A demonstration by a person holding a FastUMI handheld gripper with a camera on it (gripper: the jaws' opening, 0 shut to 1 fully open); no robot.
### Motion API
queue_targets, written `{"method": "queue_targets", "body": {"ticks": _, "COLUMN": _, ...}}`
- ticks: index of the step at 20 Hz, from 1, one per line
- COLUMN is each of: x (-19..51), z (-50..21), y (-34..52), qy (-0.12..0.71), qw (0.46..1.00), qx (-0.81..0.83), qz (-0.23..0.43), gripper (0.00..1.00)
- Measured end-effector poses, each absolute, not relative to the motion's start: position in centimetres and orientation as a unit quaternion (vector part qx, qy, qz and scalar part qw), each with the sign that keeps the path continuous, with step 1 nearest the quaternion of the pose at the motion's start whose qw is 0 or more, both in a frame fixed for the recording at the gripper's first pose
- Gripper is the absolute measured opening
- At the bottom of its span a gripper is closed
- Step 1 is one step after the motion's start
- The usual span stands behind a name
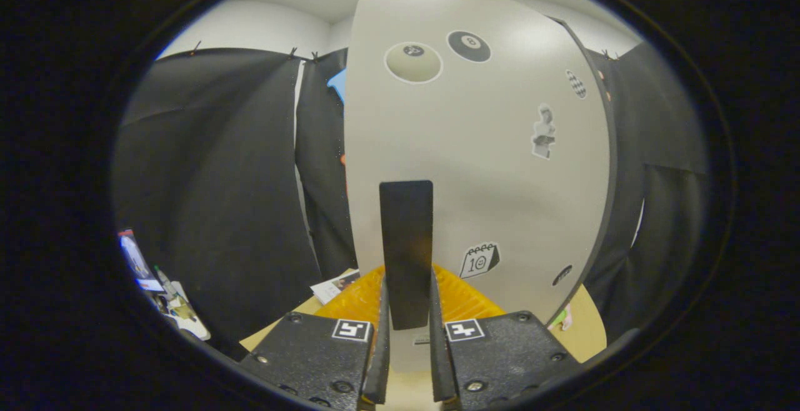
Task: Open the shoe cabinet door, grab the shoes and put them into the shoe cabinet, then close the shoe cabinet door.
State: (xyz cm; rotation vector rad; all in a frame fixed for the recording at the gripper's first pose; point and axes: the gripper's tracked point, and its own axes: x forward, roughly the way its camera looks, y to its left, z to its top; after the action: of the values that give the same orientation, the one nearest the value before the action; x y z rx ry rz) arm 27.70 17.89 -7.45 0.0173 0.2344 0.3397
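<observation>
Fingers [407, 311] level, clamping door handle [406, 248]

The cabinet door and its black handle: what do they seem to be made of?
The cabinet door looks like smooth painted or laminated board: pale, flat, soft sheen, stickers on it. The handle, between the hand-held gripper's fingers, looks like matte black metal or plastic; which one I cannot tell.
</observation>
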Motion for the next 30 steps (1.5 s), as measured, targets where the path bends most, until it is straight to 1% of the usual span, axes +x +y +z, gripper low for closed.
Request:
{"method": "queue_targets", "body": {"ticks": 4, "x": 23.7, "z": -7.2, "y": 13.3, "qy": 0.117, "qw": 0.982, "qx": 0.013, "qz": 0.149, "gripper": 0.3}}
{"method": "queue_targets", "body": {"ticks": 7, "x": 19.7, "z": -6.8, "y": 8.3, "qy": 0.117, "qw": 0.984, "qx": 0.018, "qz": 0.133, "gripper": 0.27}}
{"method": "queue_targets", "body": {"ticks": 10, "x": 17.5, "z": -6.4, "y": 4.1, "qy": 0.117, "qw": 0.987, "qx": 0.016, "qz": 0.106, "gripper": 0.25}}
{"method": "queue_targets", "body": {"ticks": 12, "x": 16.6, "z": -6.3, "y": 1.5, "qy": 0.117, "qw": 0.989, "qx": 0.015, "qz": 0.092, "gripper": 0.22}}
{"method": "queue_targets", "body": {"ticks": 17, "x": 15.7, "z": -6.2, "y": -5.4, "qy": 0.117, "qw": 0.991, "qx": 0.012, "qz": 0.063, "gripper": 0.09}}
{"method": "queue_targets", "body": {"ticks": 21, "x": 15.0, "z": -6.3, "y": -10.0, "qy": 0.125, "qw": 0.991, "qx": 0.001, "qz": 0.048, "gripper": 0.05}}
{"method": "queue_targets", "body": {"ticks": 24, "x": 15.2, "z": -6.3, "y": -13.5, "qy": 0.128, "qw": 0.991, "qx": 0.002, "qz": 0.041, "gripper": 0.04}}
{"method": "queue_targets", "body": {"ticks": 26, "x": 15.3, "z": -6.4, "y": -14.9, "qy": 0.132, "qw": 0.99, "qx": 0.012, "qz": 0.054, "gripper": 0.04}}
{"method": "queue_targets", "body": {"ticks": 28, "x": 15.2, "z": -6.7, "y": -13.9, "qy": 0.139, "qw": 0.985, "qx": 0.04, "qz": 0.095, "gripper": 0.04}}
{"method": "queue_targets", "body": {"ticks": 30, "x": 15.0, "z": -6.3, "y": -13.8, "qy": 0.138, "qw": 0.984, "qx": 0.03, "qz": 0.106, "gripper": 0.04}}
